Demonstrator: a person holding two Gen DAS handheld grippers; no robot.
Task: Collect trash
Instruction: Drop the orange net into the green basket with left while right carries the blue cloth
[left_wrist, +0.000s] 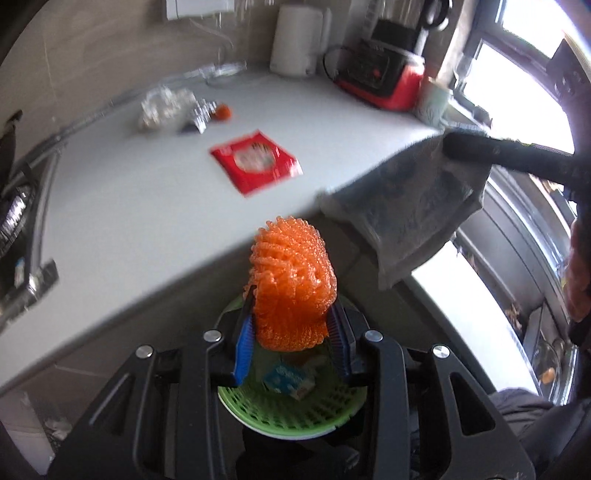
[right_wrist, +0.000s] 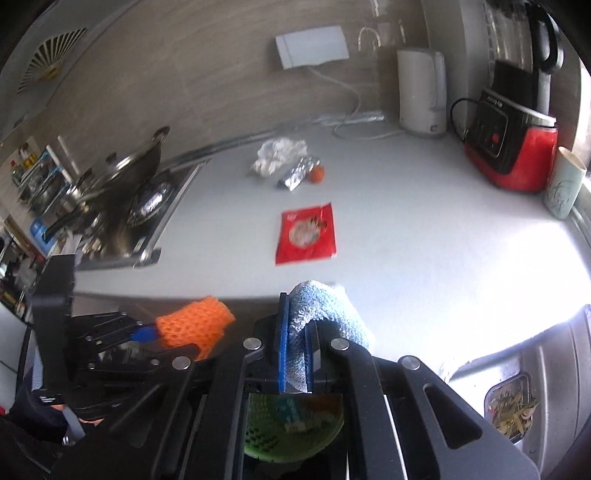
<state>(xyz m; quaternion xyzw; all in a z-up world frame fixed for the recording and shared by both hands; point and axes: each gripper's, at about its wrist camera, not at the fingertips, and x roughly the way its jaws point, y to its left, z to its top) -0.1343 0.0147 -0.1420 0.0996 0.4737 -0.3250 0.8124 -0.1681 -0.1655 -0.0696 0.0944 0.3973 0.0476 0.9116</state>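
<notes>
My left gripper (left_wrist: 293, 308) is shut on an orange foam fruit net (left_wrist: 291, 269), held just off the counter's front edge above a green slotted basket (left_wrist: 291, 415) that holds a small blue-and-white carton (left_wrist: 290, 382). My right gripper (right_wrist: 295, 334) is shut on a blue-grey cloth (right_wrist: 325, 308), also above the green basket (right_wrist: 264, 439). On the white counter (right_wrist: 424, 240) lie a red packet (right_wrist: 306, 232), crumpled white plastic (right_wrist: 277, 153), a silver foil wrapper (right_wrist: 297, 173) and a small orange scrap (right_wrist: 316, 173). The right wrist view shows the orange net (right_wrist: 192, 325) to the left.
At the back stand a white kettle (right_wrist: 421, 92), a red-and-black blender base (right_wrist: 509, 147) and a pale cup (right_wrist: 563, 184). A stove with a wok (right_wrist: 125, 173) fills the left. A sink strainer with food scraps (right_wrist: 511, 410) is at lower right.
</notes>
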